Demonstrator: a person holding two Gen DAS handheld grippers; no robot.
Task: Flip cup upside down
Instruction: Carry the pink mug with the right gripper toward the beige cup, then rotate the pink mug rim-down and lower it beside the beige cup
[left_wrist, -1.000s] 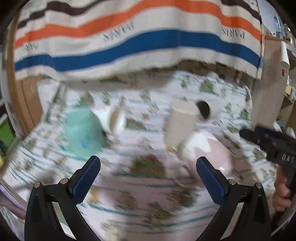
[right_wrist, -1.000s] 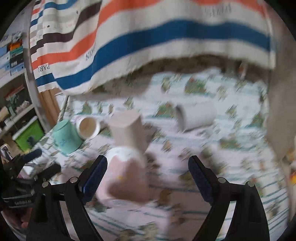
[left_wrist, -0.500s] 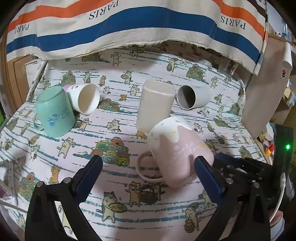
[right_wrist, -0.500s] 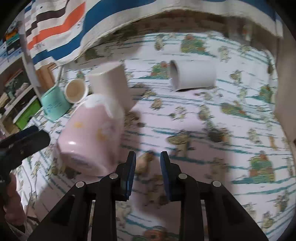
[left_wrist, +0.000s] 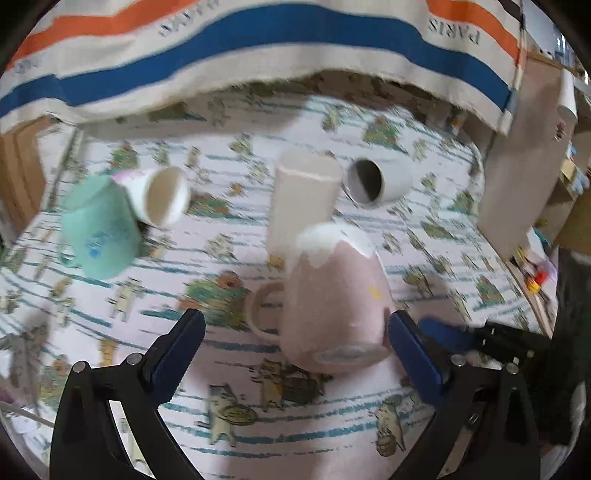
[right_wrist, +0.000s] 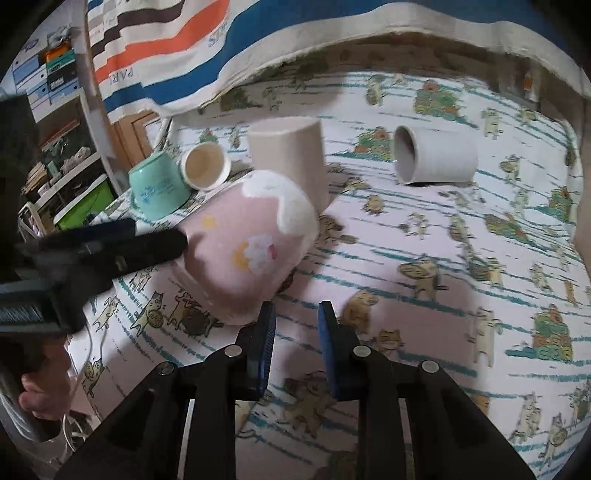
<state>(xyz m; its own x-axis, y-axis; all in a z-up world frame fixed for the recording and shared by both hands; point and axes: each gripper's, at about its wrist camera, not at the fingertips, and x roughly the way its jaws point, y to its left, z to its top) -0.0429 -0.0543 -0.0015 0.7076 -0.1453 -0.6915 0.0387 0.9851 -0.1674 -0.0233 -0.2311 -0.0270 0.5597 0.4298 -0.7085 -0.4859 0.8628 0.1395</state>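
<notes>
A pink mug with a white top (left_wrist: 334, 295) (right_wrist: 251, 243) stands upside down on the cat-print cloth, tilted, its handle to the left in the left wrist view. My left gripper (left_wrist: 295, 332) is open, its blue pads either side of the mug's lower part without touching it. My right gripper (right_wrist: 297, 325) is nearly closed and empty, just right of the mug's rim; it also shows in the left wrist view (left_wrist: 461, 336). A beige cup (left_wrist: 303, 195) (right_wrist: 288, 155) stands upside down right behind the mug.
A mint mug (left_wrist: 99, 229) (right_wrist: 159, 188) stands upside down at the left. A white cup (left_wrist: 162, 195) (right_wrist: 205, 166) and a grey cup (left_wrist: 376, 181) (right_wrist: 432, 155) lie on their sides. A striped cloth (left_wrist: 258, 48) hangs at the back. Shelves (right_wrist: 48, 110) stand at the left.
The pink mug has tipped from leaning right to nearly upside down. My left gripper has moved closer around it. My right gripper stays nearly closed beside it.
</notes>
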